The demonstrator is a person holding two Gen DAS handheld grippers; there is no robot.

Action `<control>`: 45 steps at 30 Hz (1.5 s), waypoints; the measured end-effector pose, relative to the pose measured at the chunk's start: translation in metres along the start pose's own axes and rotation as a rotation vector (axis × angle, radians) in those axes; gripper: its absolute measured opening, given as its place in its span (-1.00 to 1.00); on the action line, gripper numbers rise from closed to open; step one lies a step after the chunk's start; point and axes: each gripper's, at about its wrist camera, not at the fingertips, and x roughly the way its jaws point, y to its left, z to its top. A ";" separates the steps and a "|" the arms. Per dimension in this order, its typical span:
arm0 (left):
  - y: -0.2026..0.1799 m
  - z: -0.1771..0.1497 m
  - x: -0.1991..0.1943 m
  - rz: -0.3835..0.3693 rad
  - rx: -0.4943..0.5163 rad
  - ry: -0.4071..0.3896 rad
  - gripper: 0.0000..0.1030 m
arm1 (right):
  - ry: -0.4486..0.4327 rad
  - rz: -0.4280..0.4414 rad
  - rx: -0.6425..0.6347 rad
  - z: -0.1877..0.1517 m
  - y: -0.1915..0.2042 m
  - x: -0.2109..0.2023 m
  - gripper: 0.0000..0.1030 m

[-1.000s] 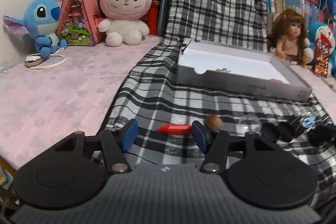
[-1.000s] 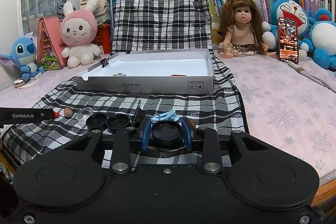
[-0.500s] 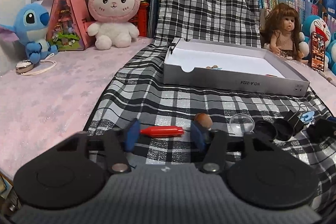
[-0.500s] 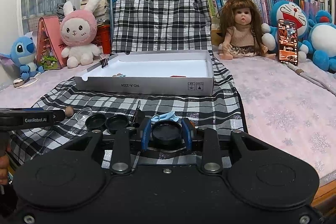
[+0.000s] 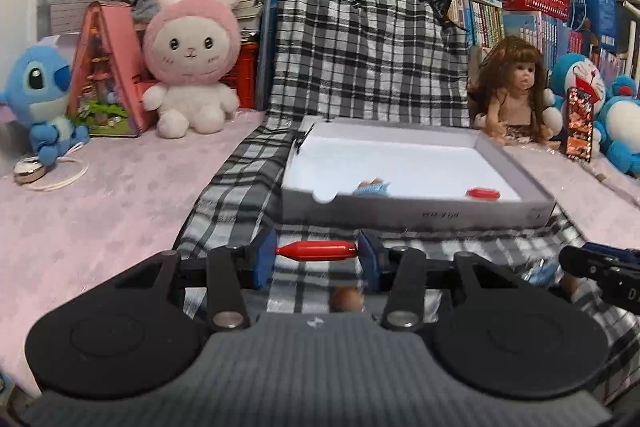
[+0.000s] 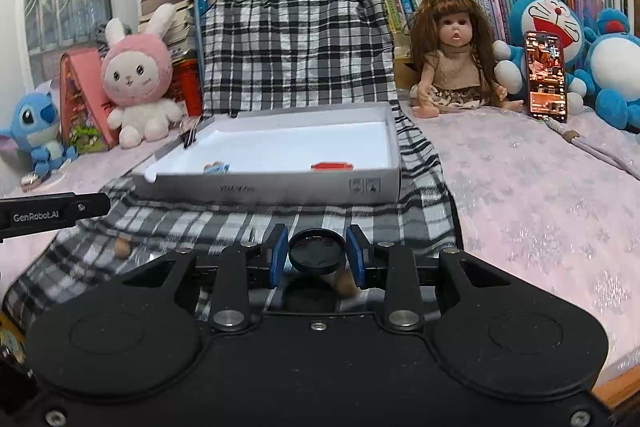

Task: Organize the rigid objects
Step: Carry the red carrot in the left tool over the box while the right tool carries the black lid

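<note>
A shallow white box (image 5: 416,215) is set on the checked cloth (image 5: 224,195), a second red piece (image 5: 483,193) lying inside it. The left claw (image 5: 316,251) is clamped on a red spindle (image 5: 316,251), held clear of the cloth, long axis crosswise from pad to pad. Only the right wrist view shows the right claw (image 6: 317,254) closed on a round black lid (image 6: 318,251).

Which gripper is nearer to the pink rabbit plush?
Left. The left gripper, holding a red piece, is on the rabbit side of the cloth; the right gripper, holding a black lid, is farther over.
</note>
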 end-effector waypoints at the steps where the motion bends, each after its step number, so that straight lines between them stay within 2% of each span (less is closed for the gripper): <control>1: 0.001 0.005 0.003 -0.012 -0.010 0.005 -0.01 | 0.004 0.001 0.010 0.005 -0.002 0.002 -0.40; 9: -0.004 0.058 0.037 -0.089 -0.039 0.047 -0.01 | 0.065 0.033 0.085 0.060 -0.019 0.034 -0.40; 13: -0.009 0.082 0.062 -0.123 -0.051 0.070 -0.01 | 0.130 0.039 0.145 0.094 -0.033 0.064 -0.40; 15: -0.008 0.090 0.075 -0.146 -0.101 0.074 -0.01 | 0.173 0.057 0.159 0.109 -0.038 0.083 -0.41; 20: -0.013 0.101 0.121 -0.155 -0.152 0.181 0.00 | 0.282 0.074 0.177 0.133 -0.045 0.136 -0.40; 28: -0.018 0.093 0.171 -0.097 -0.155 0.271 0.01 | 0.353 0.047 0.097 0.131 -0.031 0.187 -0.40; 40: -0.031 0.081 0.192 -0.065 -0.081 0.291 0.04 | 0.359 -0.016 0.042 0.121 -0.023 0.213 -0.40; 45: -0.030 0.078 0.196 -0.059 -0.088 0.300 0.06 | 0.366 -0.019 0.038 0.118 -0.022 0.216 -0.40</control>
